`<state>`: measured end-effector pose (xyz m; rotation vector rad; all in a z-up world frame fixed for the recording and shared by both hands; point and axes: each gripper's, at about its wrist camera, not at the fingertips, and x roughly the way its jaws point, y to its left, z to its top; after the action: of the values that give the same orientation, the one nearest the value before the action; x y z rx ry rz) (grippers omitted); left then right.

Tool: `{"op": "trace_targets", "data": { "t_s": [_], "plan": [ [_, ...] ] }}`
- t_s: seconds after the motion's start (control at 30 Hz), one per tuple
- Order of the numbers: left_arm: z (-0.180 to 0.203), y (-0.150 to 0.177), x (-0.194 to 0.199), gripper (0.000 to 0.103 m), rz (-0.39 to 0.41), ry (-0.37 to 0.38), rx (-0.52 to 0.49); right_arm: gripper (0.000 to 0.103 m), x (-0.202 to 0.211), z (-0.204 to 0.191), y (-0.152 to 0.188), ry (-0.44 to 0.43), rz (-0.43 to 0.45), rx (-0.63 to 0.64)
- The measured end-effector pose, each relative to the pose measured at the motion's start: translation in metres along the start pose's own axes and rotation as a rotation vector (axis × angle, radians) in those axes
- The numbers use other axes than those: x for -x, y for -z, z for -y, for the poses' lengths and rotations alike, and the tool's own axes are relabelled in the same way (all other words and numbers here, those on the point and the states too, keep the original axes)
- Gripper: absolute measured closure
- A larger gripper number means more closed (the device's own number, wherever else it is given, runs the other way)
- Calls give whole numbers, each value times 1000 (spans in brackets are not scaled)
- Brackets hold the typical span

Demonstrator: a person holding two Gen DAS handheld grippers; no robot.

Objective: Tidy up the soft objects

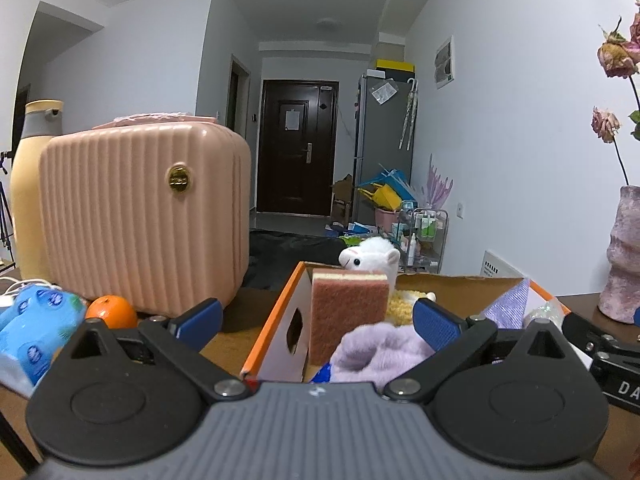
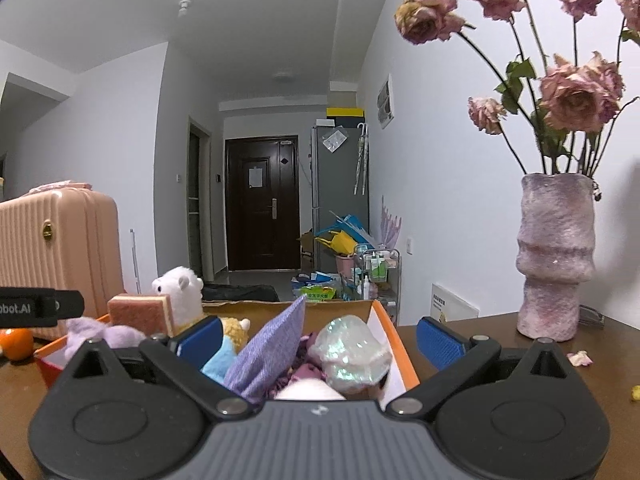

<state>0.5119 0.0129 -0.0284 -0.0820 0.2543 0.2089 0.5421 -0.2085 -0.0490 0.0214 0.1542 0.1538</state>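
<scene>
The right hand-held gripper [image 2: 318,338] gapes empty over an orange box [image 2: 394,334] stuffed with soft toys [image 2: 352,354].

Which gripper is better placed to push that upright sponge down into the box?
Left. The left gripper is open with the sponge standing directly ahead at the box's near-left corner. The right gripper faces the purple cloth and the shiny pouch; the sponge sits off to its left.

Surface: dark brown wooden table [image 2: 472,344].
Centre: orange-rimmed cardboard box [image 2: 394,338], standing on the table.
Left side: ribbed pink case [image 1: 144,216]; orange [image 1: 111,312] just beside it; blue tissue packs [image 1: 34,326]; cream bottle [image 1: 30,184] behind.
Right side: mottled pink vase [image 2: 554,256]; fallen petal [image 2: 579,358] near its base.
</scene>
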Motion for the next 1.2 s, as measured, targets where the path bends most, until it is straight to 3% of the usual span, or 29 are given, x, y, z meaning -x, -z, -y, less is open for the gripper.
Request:
{"op": "trace_targets", "data": {
  "t_s": [0.4,1.2],
  "plan": [
    [-16,17,57,0,-53,31,10,0,71,2,12,24,-43,24],
    [-36,58,226,0,-73,152,-58,0,252,-10,37,-31,-63,-2]
  ]
}}
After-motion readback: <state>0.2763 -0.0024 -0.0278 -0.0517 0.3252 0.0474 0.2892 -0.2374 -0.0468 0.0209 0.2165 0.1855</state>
